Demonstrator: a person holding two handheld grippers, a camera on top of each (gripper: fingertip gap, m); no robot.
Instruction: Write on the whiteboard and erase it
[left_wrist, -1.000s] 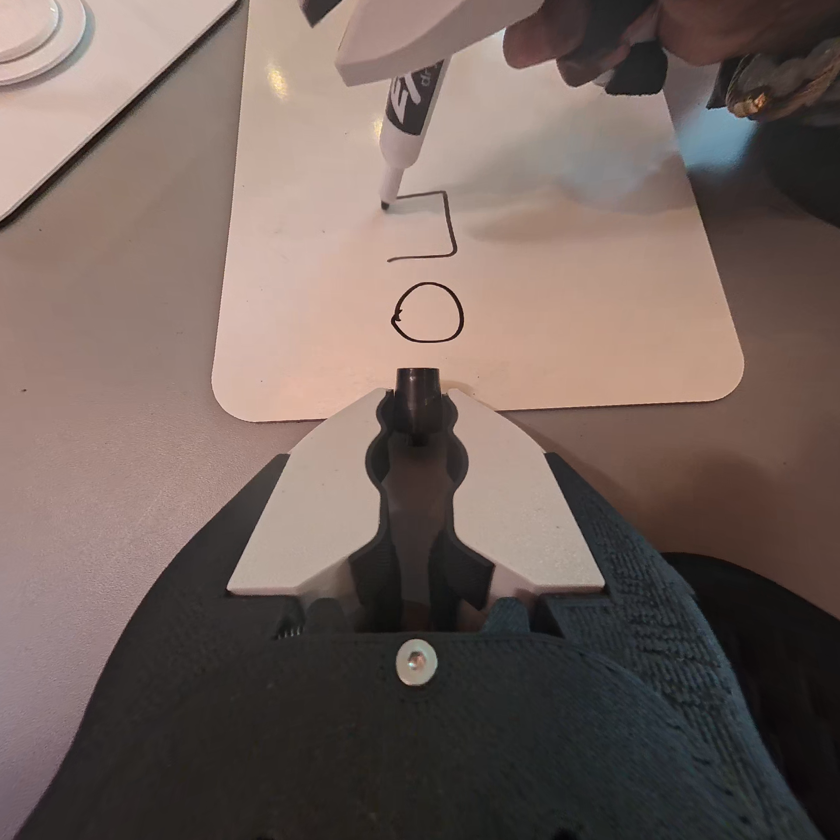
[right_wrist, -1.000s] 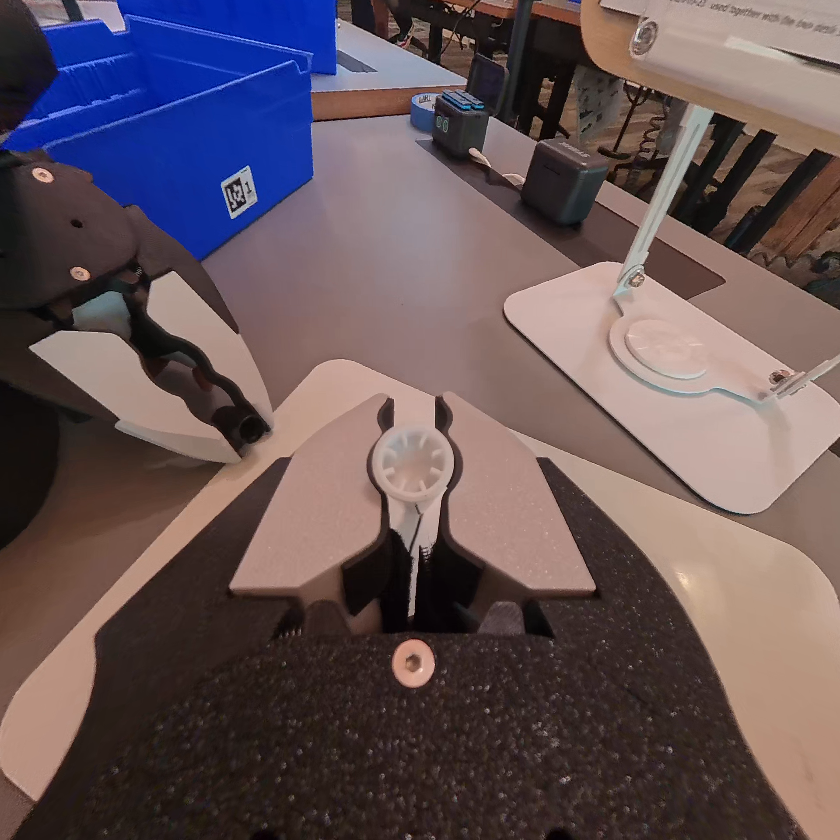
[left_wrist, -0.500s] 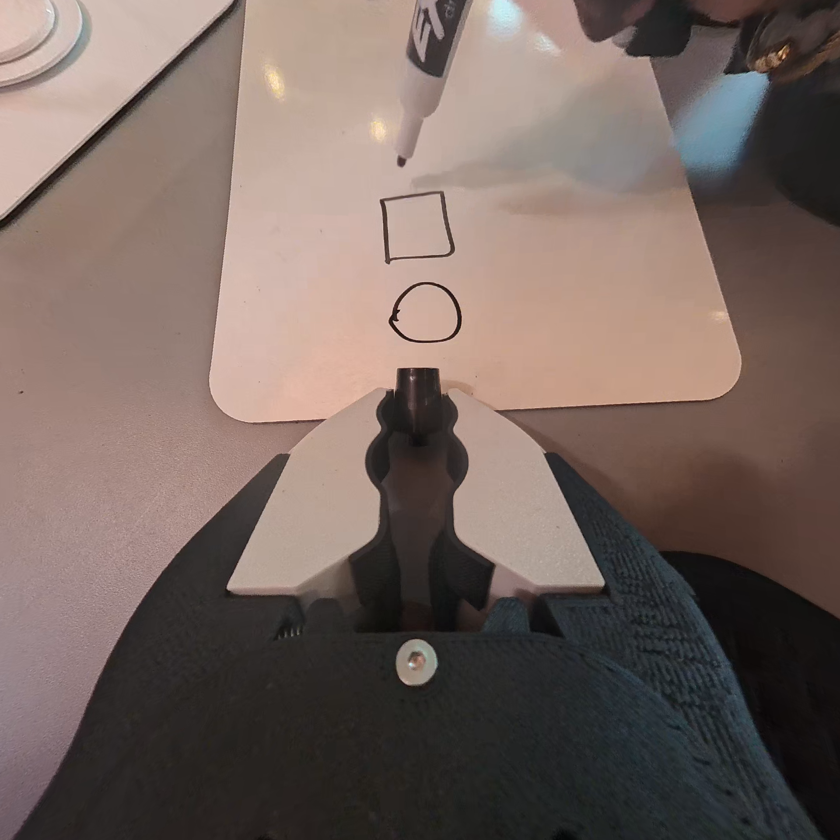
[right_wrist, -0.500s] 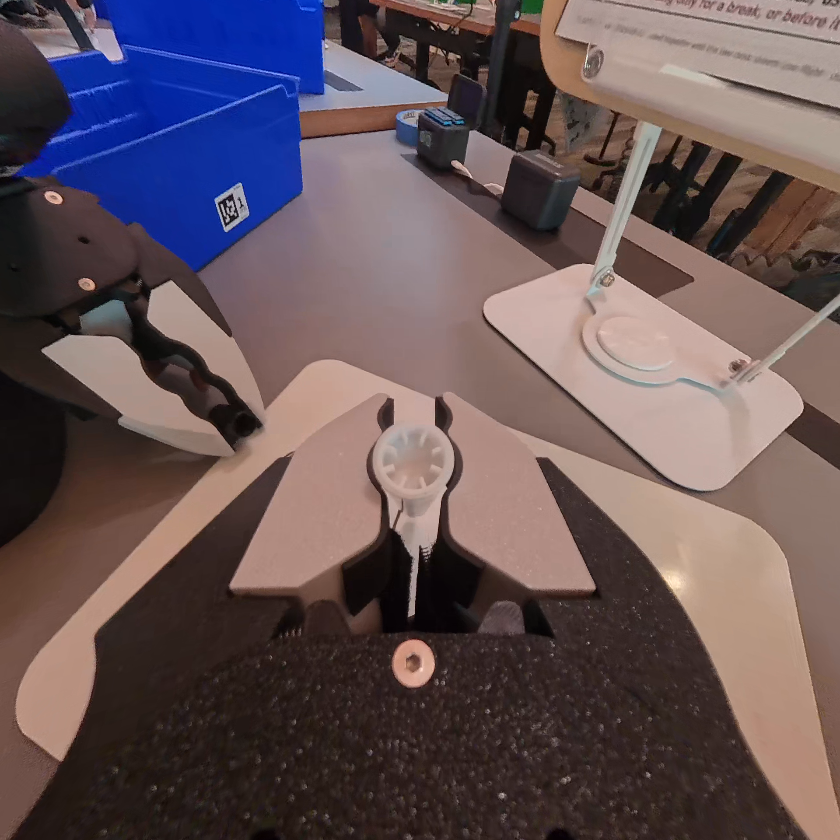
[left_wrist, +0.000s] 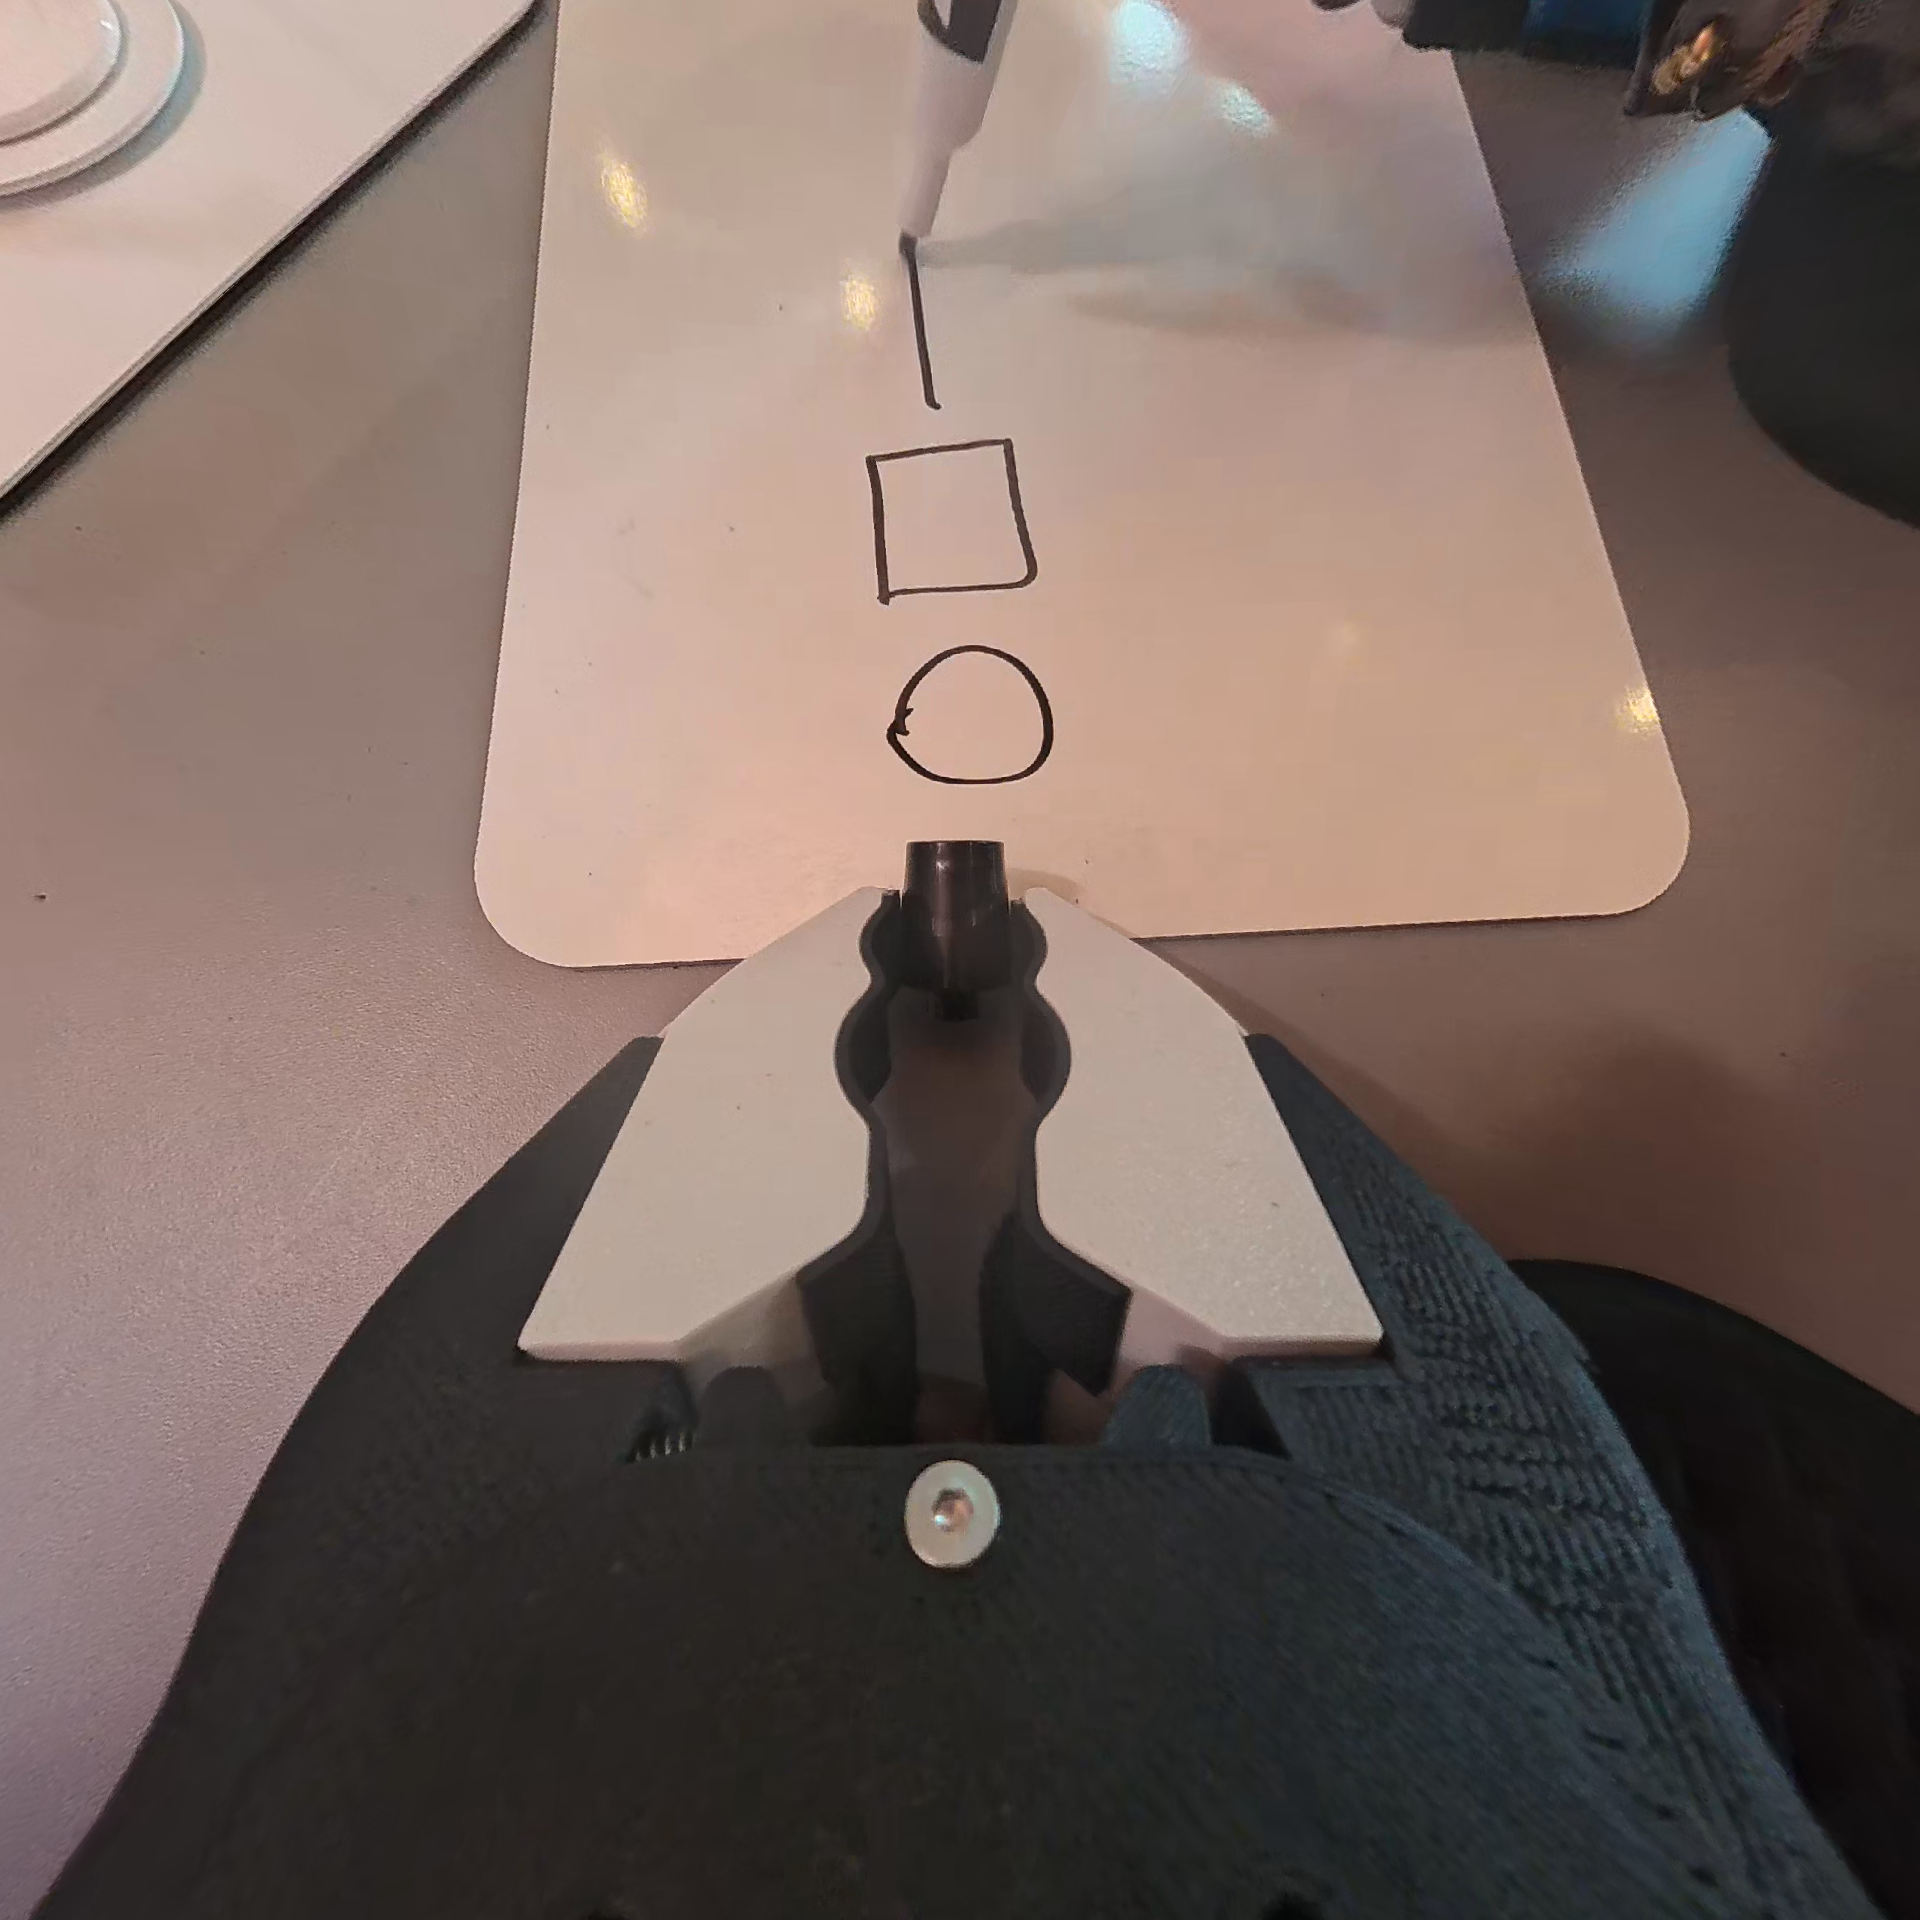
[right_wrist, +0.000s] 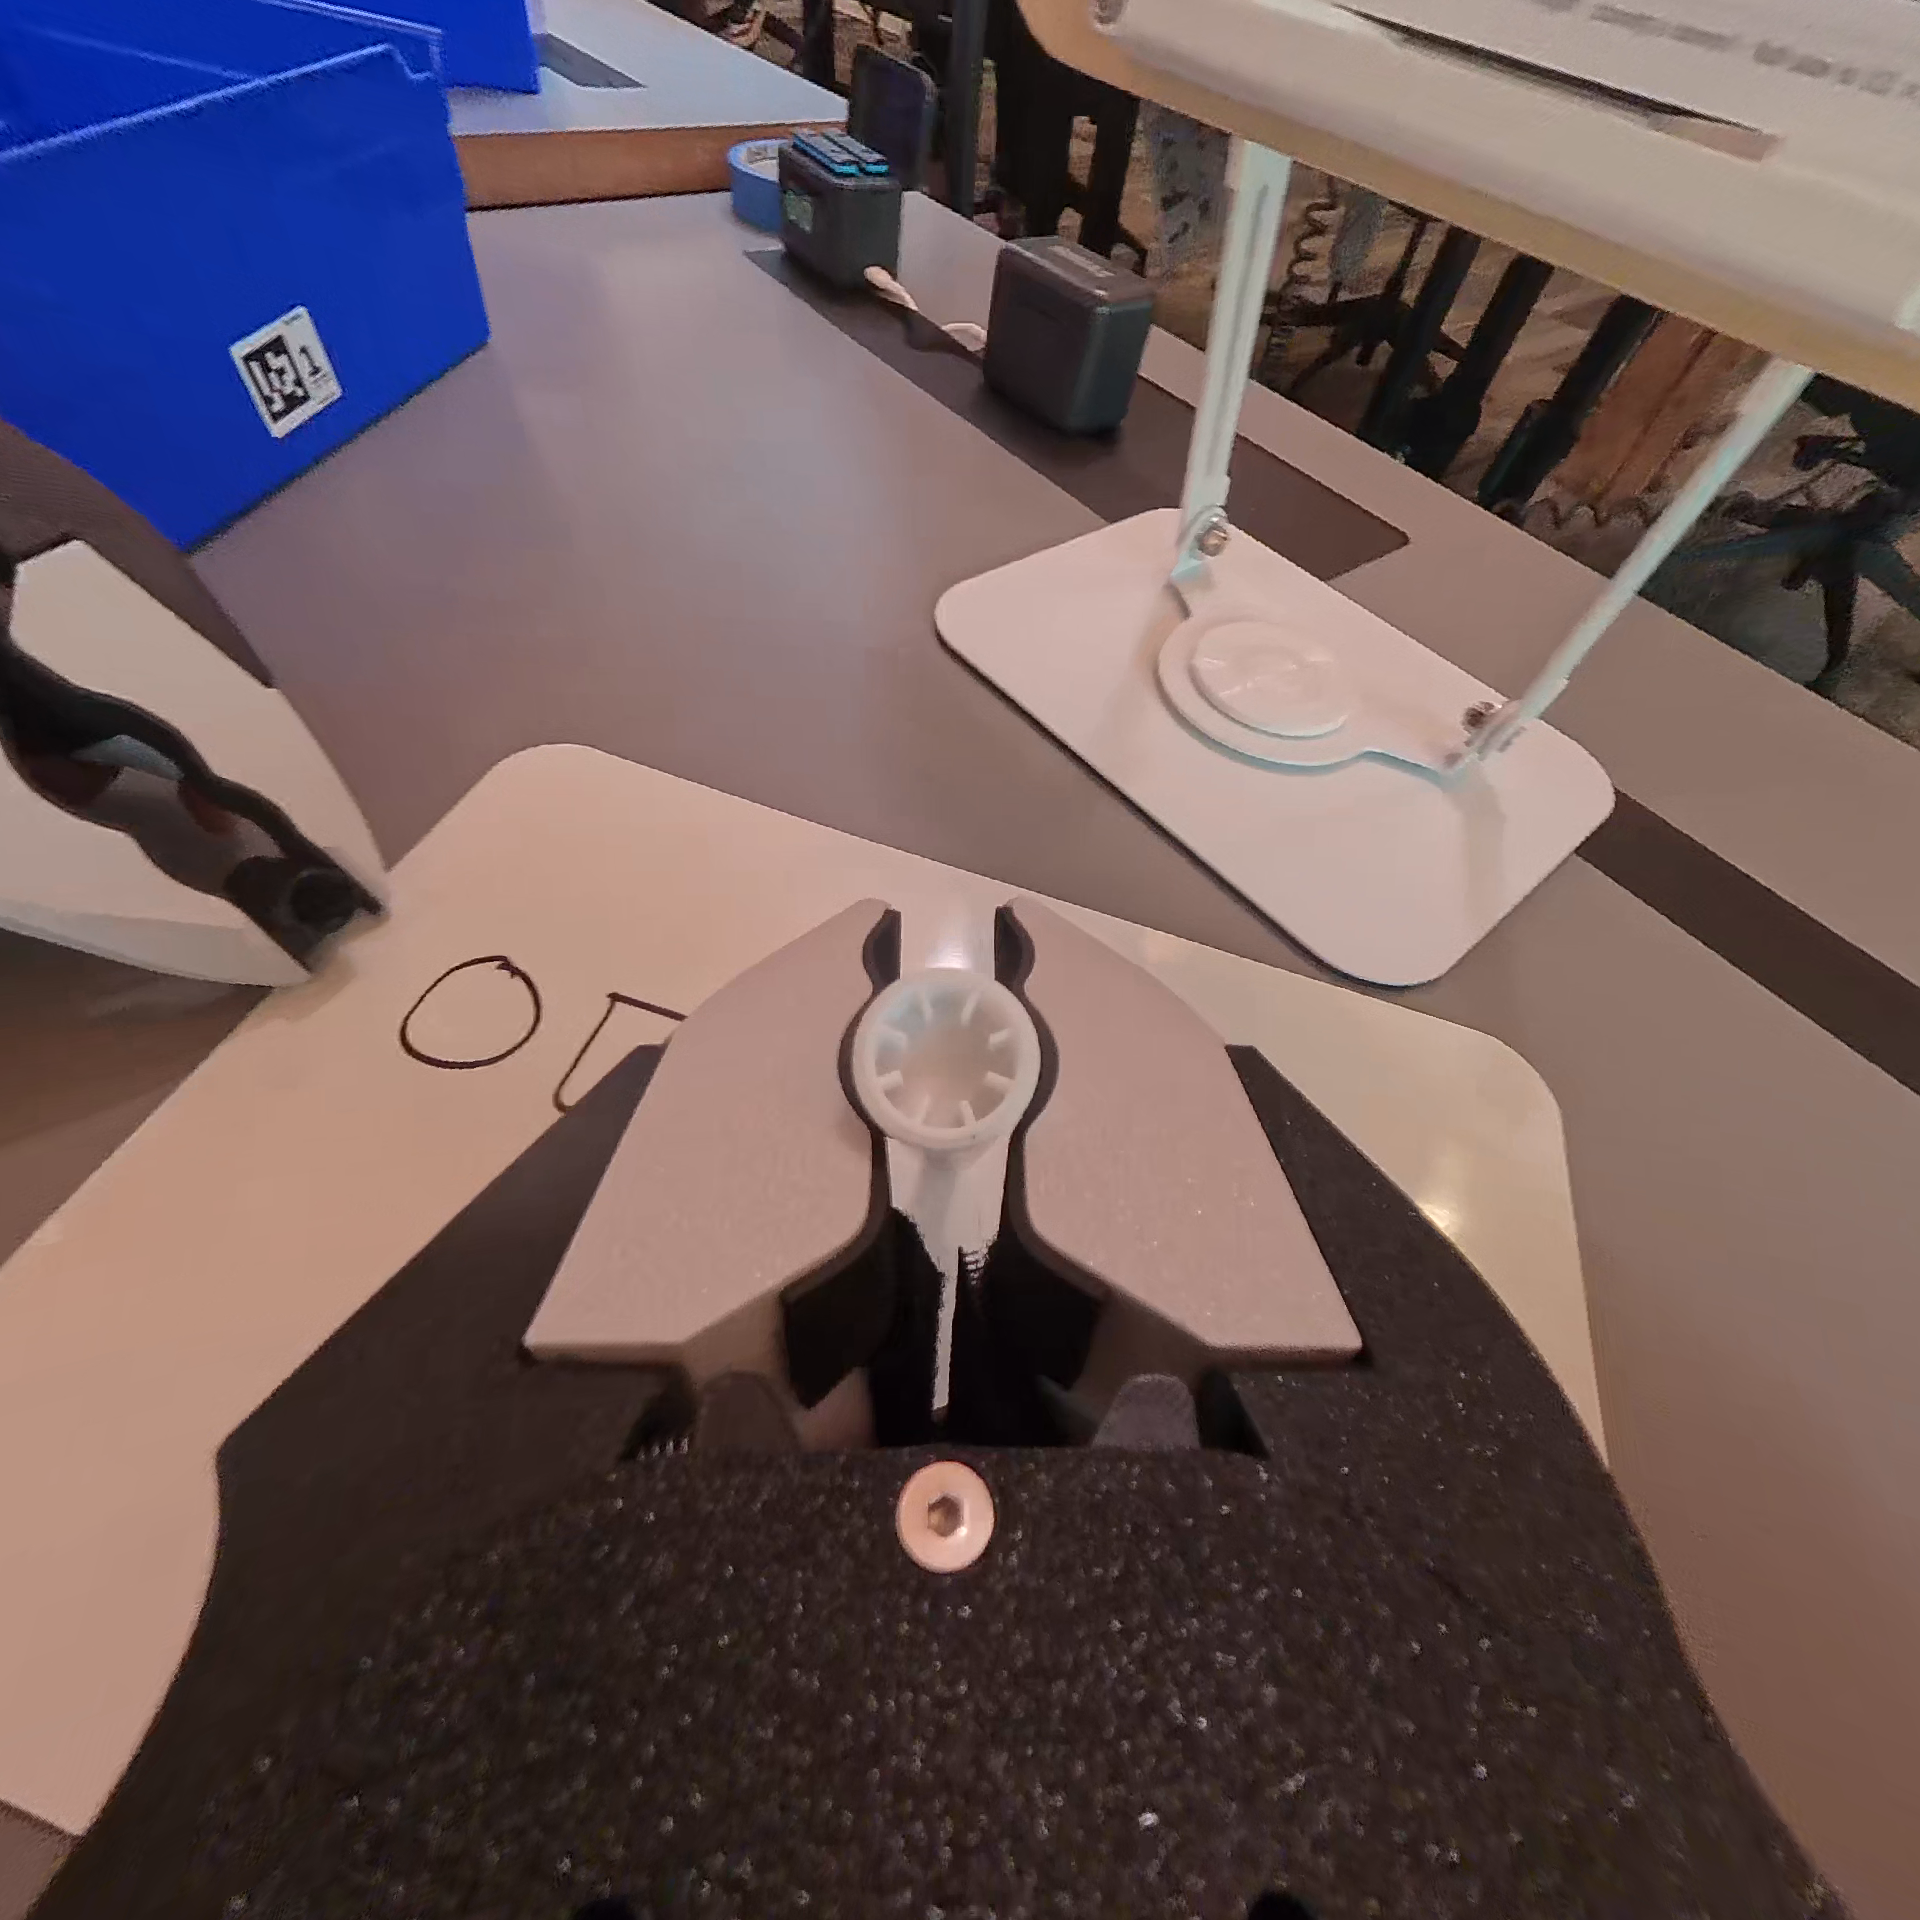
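A grey-brown table (right_wrist: 644, 582) carries a white round-cornered whiteboard (left_wrist: 1299, 644), a white flat stand base (right_wrist: 1351, 831), a blue plastic bin (right_wrist: 208, 260), two dark grey boxes (right_wrist: 1065, 348) and a blue tape roll (right_wrist: 750, 182).

A white square sticker (right_wrist: 286, 371) with a printed code sat on the blue plastic bin (right_wrist: 208, 270), and a blurred printed sheet (right_wrist: 1558, 73) lay on the raised stand.

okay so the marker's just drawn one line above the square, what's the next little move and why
Probably keep the marker tip on the whiteboard and turn the stroke sideways. Only a single line stands above the closed square and circle, so the third shape looks unfinished. The right gripper grips the marker; the left gripper holds the cap.
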